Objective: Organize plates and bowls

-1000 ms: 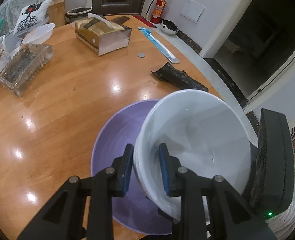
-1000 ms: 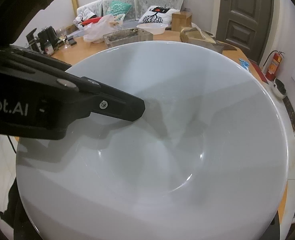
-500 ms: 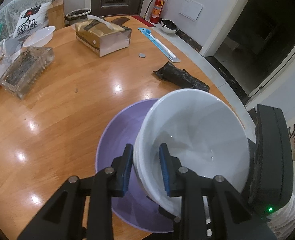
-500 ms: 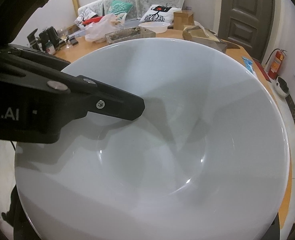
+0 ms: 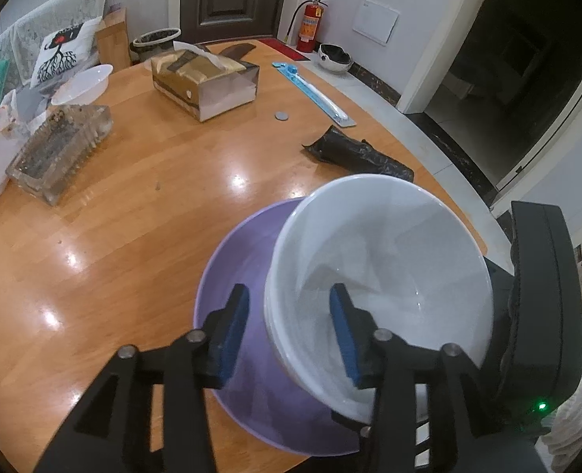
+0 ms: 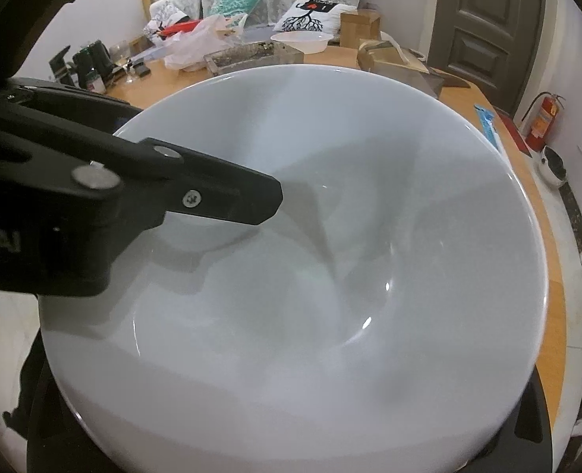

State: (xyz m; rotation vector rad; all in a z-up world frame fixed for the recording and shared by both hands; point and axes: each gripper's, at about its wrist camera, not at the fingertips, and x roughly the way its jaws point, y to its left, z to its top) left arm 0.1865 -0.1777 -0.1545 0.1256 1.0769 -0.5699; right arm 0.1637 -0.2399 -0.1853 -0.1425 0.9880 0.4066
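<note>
A white bowl (image 5: 381, 260) (image 6: 330, 256) sits over the right part of a purple plate (image 5: 235, 260) on the wooden table (image 5: 133, 216). My left gripper (image 5: 287, 295) straddles the bowl's near rim, one blue pad outside and one inside. Its jaws are opening and the pads stand clear of the rim. In the right wrist view its inner finger (image 6: 231, 201) reaches into the bowl. The right gripper's black body (image 5: 543, 295) is close against the bowl's far side. Its fingers are hidden behind the bowl, which fills the right wrist view.
A tissue box (image 5: 204, 82), a glass tray (image 5: 58, 149), a small white bowl (image 5: 82, 82), a coin (image 5: 281, 116), a blue packet (image 5: 314, 94) and a crumpled black bag (image 5: 357, 153) lie farther back. The table's curved edge runs just right of the bowl.
The left gripper's jaws were pinched on the bowl's rim and have spread apart, letting go of it. The bowl and the right gripper have hardly moved.
</note>
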